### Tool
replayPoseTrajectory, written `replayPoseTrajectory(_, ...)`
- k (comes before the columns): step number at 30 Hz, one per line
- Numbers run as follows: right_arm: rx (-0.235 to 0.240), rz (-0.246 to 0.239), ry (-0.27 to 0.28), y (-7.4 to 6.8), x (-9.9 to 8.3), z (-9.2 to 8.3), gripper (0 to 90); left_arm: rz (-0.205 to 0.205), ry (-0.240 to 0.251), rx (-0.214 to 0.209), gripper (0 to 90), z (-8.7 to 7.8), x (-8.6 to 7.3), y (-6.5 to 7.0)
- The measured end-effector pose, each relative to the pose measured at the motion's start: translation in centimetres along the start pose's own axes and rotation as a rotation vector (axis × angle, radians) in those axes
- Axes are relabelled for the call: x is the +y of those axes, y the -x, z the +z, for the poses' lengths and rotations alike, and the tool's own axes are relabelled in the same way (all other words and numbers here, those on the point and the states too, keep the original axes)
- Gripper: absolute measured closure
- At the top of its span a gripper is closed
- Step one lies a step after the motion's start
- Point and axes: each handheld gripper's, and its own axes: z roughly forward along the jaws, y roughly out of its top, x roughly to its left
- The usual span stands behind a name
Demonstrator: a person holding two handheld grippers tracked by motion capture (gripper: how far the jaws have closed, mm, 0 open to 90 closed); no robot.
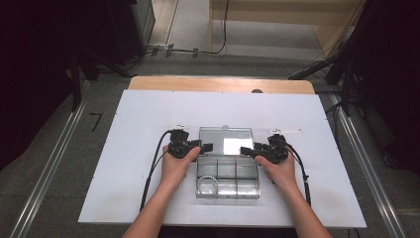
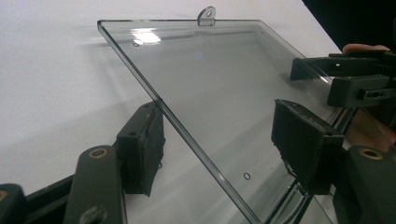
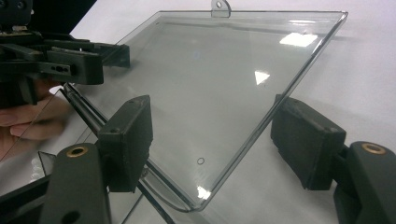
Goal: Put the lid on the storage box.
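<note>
Clear box [image 1: 228, 177] lay open at mid tabletop [image 1: 133, 148], lid [image 1: 226, 141] folded back.
L gripper [image 1: 207, 147] & R gripper [image 1: 246, 150] fingers were spread astride lid edges, not pinching; compartments' content unclear.

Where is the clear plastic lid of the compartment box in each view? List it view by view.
High view: the clear plastic lid lies open at centre, behind the compartments.
Left gripper view: centre to right, slanting.
Right gripper view: centre to left.
Shared landmark: the small hang tab on its far edge.
</note>
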Motion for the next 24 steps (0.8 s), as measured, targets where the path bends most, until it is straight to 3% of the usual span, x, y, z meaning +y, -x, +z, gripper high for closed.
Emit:
replayPoseTrajectory(9, 0.001, -0.020, 0.022, -0.2, -0.1, -0.2, 34.1, 0.009, 0.015, -0.023, 42.4, -0.3, 0.1, 0.0)
replayPoseTrajectory(24, 0.010, -0.063, 0.051, -0.7, -0.2, -0.6, 41.8, 0.056, 0.047, -0.024, 52.7, -1.2, 0.2, 0.4)
